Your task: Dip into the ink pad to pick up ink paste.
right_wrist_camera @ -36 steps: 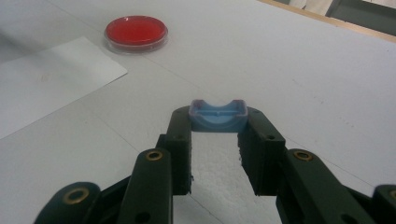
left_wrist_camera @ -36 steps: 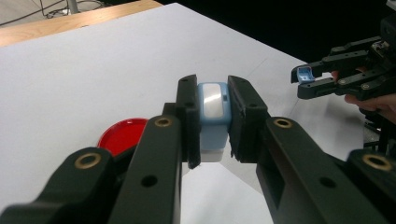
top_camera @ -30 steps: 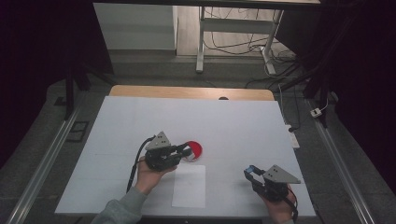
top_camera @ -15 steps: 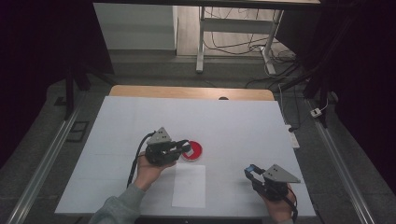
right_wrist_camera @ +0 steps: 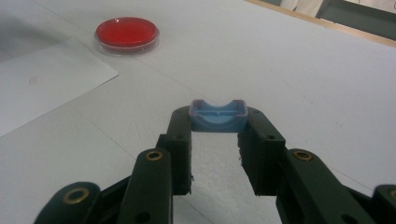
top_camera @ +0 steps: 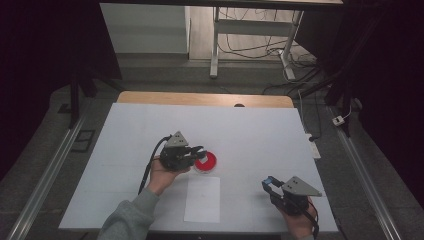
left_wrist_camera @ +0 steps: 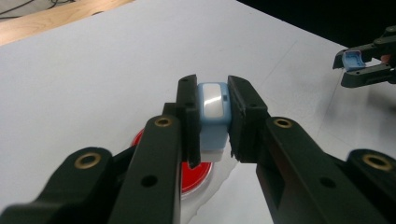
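Two small blue plastic pieces are in play, one in each gripper. The left gripper [left_wrist_camera: 212, 123] has its jaws clamped on a blue and white stamp body [left_wrist_camera: 212, 116], which stands upright between the pads with its glossy blue top toward the jaw tips and its white base lower down. Directly under that piece lies the red ink pad [left_wrist_camera: 194, 175], a shallow round dish with a clear rim, so the stamp body hangs just above the dish's near edge; whether the two touch I cannot tell. In the high view the left gripper [top_camera: 196, 154] points toward the person's right, its tips over the red ink pad [top_camera: 207, 162].

The right gripper [right_wrist_camera: 217, 135] has its jaws closed on a blue cap [right_wrist_camera: 217, 115], held at the very fingertips with its hollow side facing up and its long axis running across from one jaw to the other. It sits low over the white table [top_camera: 250, 130], well apart from the dish, with the sheet of white paper [top_camera: 202, 199] lying between the two hands.

The relation that matters is vertical: the dish lies straight below the left jaws, so a short descent would likely press the stamp onto the ink. The left hand [top_camera: 161, 177] is far nearer the pad than the right hand [top_camera: 297, 222].
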